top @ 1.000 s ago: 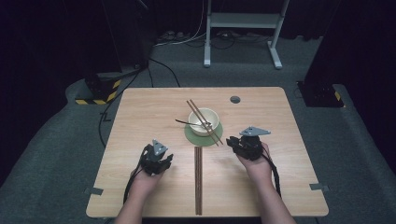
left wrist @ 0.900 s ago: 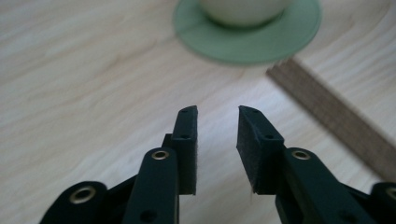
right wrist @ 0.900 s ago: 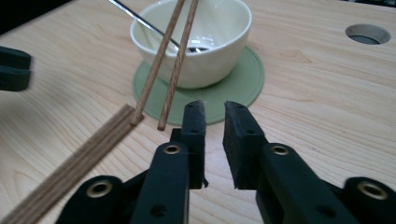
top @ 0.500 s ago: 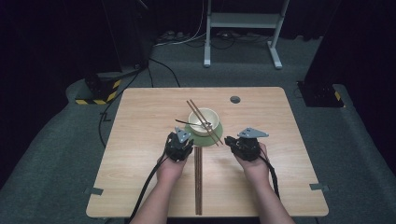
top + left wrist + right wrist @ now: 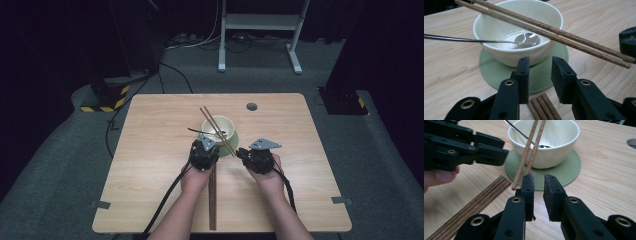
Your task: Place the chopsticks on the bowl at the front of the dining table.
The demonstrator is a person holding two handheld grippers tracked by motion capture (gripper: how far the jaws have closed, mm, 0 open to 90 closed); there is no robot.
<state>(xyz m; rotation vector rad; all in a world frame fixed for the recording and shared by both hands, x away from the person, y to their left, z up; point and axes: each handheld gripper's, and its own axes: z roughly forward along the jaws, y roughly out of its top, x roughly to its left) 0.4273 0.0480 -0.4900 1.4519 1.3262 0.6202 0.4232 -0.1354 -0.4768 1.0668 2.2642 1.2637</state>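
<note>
Since a second ago the left gripper (image 5: 203,152) has travelled from the table's lower left toward centre and now sits at the bowl's (image 5: 219,130) 7 o'clock, close beside the green coaster (image 5: 233,148) under it. The right gripper (image 5: 256,155) has barely shifted and waits at the bowl's 4 o'clock. The chopsticks (image 5: 216,129) lie across the bowl as before, slanting from 11 o'clock down to 5 o'clock.

The left gripper view shows what the high view cannot: the left gripper (image 5: 539,75) has its jaws narrowly apart with nothing between them, hanging over the near end of the dark wooden strip (image 5: 543,107) and aimed at the coaster (image 5: 496,72). A spoon (image 5: 499,41) rests with its head in the bowl (image 5: 516,27) and its handle running out toward 9 o'clock.

In the right gripper view the right gripper (image 5: 538,187) is also slightly open and holds nothing; the lower tips of the chopsticks (image 5: 530,152) hang just ahead of its left jaw, and I cannot tell whether one touches it. The left gripper reaches in from 9 o'clock above the strip (image 5: 471,207).
</note>
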